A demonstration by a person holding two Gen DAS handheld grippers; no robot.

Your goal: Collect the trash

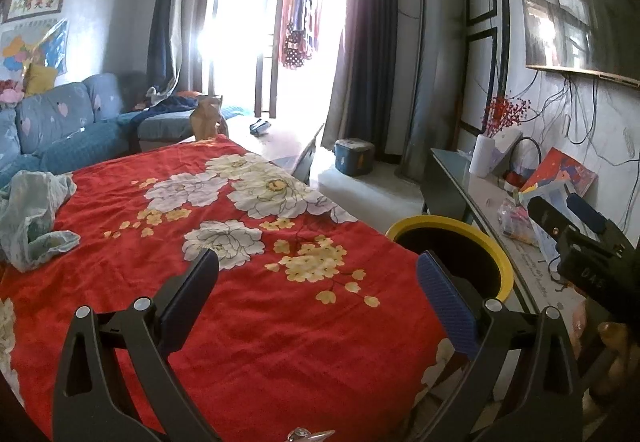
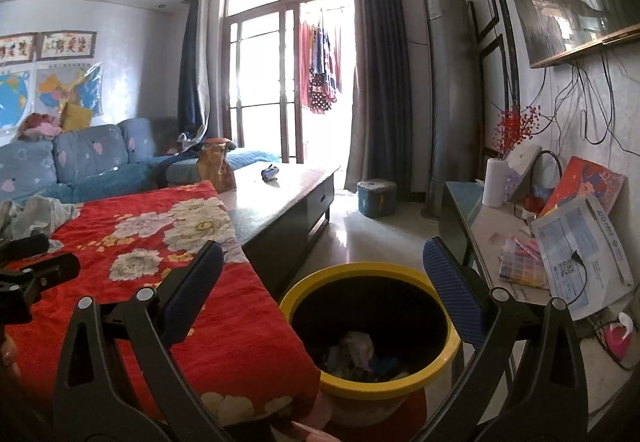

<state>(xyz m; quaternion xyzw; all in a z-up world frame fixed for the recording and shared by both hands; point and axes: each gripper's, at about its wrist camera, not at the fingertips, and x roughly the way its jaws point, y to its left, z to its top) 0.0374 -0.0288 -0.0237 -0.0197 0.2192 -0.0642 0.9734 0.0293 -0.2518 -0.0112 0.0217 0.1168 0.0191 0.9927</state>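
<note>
Sofa (image 1: 60,121) in blue fabric stands at ten o'clock in the left wrist view, with a crumpled pale cloth (image 1: 32,217) lying at nine o'clock on the near edge of a red flowered cover (image 1: 248,322) that spreads over the table across the centre. Left gripper (image 1: 318,282) sits above this cover at six o'clock, its fingers spread wide with nothing between them. Bin (image 1: 460,258), black inside with a yellow rim, stands just beside the cover's right edge at four o'clock, partly hidden behind the blue pad of the right-hand finger. Side counter (image 1: 472,177) at three o'clock carries a white vase of red berries (image 1: 496,137) and loose papers. In the right wrist view the left tool shows at nine o'clock over the cover (image 2: 140,242); bare dark table top (image 2: 276,201) extends beyond it toward twelve o'clock. Right gripper (image 2: 322,272) hangs directly over the bin (image 2: 372,322) at six o'clock, fingers wide apart and empty. Trash (image 2: 360,354), crumpled pale and blue scraps, lies at the bottom of the bin. Printed sheet (image 2: 580,258) leans on the counter at three o'clock.
</note>
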